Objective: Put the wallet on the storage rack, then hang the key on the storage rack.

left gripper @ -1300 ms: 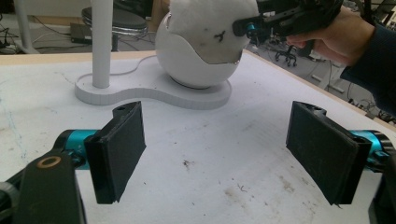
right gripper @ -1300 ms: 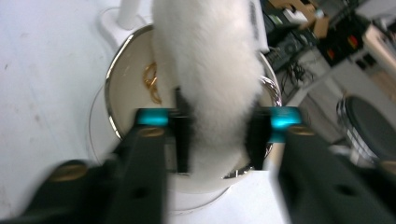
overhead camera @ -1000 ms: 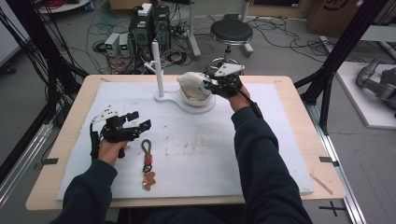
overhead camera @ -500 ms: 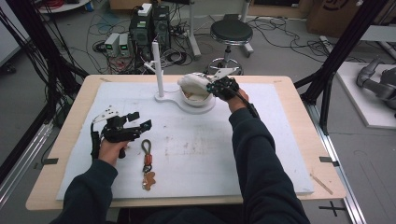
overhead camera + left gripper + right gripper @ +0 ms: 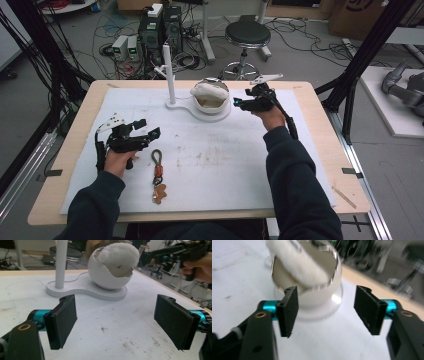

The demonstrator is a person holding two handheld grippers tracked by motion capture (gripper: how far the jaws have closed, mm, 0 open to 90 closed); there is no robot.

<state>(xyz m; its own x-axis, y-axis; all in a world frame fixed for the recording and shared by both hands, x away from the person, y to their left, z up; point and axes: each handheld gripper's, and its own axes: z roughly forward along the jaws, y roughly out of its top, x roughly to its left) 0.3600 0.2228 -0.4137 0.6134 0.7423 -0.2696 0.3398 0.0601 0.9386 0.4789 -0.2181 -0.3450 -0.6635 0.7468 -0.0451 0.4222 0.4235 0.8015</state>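
Both hand-held grippers [image 5: 150, 134] (jaws apart)

My right gripper [image 5: 236, 103], jaws just opened and empty, sits just beside white round bowl [image 5: 212, 103] holding fluffy white cloth [image 5: 207, 91]. Left gripper [image 5: 150, 131] rests near brown leather keychain [image 5: 158, 177] on white mat [image 5: 225, 160].

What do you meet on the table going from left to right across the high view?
Left gripper → keychain → white post → white bowl with fluffy pad → right gripper.
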